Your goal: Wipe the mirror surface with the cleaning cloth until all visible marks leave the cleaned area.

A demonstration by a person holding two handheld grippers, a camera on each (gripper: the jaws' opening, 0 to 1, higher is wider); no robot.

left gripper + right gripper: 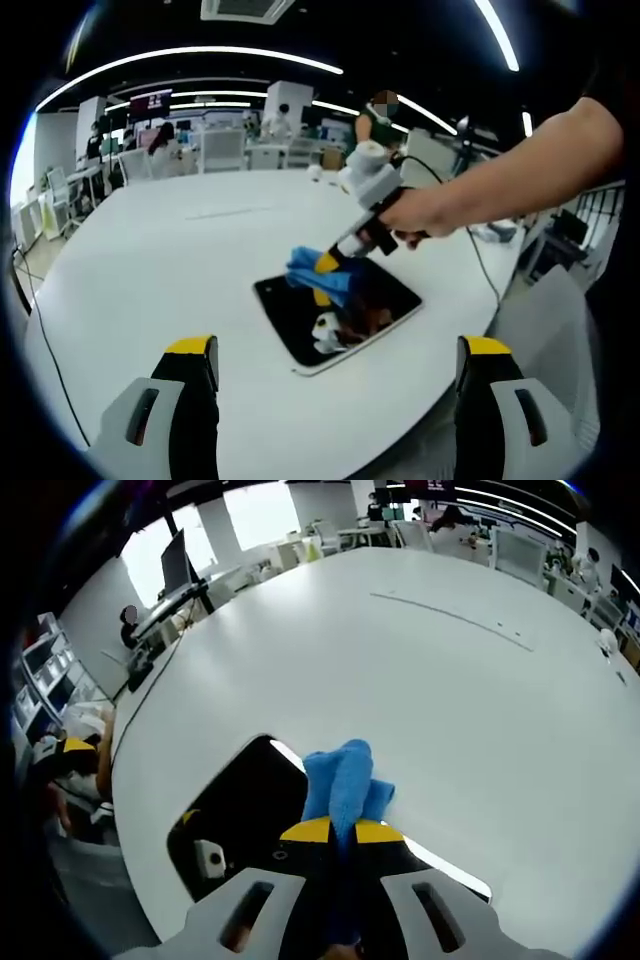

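Pinching the blue cleaning cloth (340,780), the right gripper (343,832) presses it onto the mirror (300,340). Left gripper (335,350) hangs wide open, empty. Long overlapping strokes probably suit; marks are hard to read.

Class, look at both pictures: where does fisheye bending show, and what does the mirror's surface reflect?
Left gripper view: the white table bulges into a curve, ceiling light strips arc overhead, and the mirror looks dark, reflecting the right gripper and blue cloth. Right gripper view: the table edge bows, the background windows glare bright, and the mirror reflects a dark ceiling.
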